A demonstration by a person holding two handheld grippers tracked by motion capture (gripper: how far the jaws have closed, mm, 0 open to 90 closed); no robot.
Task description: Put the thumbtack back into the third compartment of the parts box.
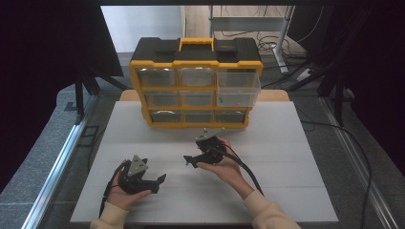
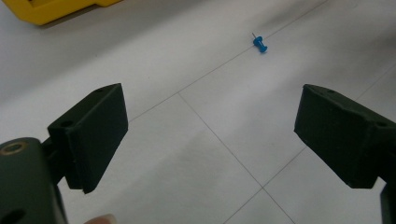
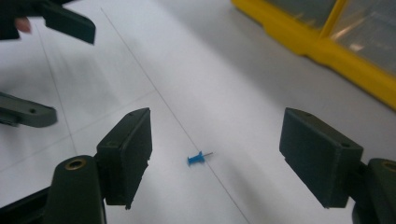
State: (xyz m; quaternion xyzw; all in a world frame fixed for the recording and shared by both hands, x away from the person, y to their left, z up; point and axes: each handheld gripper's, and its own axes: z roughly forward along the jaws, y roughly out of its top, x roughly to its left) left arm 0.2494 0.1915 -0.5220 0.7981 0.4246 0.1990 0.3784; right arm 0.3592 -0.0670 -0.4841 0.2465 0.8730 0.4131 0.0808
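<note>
Pushpin (image 3: 197,158), small and blue, lies on its side on the white table (image 1: 286,191), near its middle, between the jaws of my right gripper (image 3: 219,163), which stand wide apart just above it. My left gripper (image 2: 210,140) hangs to the near left, jaws likewise spread and holding nothing. I judge the pin the likely target, and the risk is plain: it is tiny and round-headed, so closing off-centre could roll or flick it away, or the flat pads could press it down and miss. The board is smooth with thin seams. At the far edge stands a yellow drawer organizer (image 1: 196,83), one drawer (image 1: 238,88) on its right pulled out; beyond lie grey floor, cables and dark curtains.
</note>
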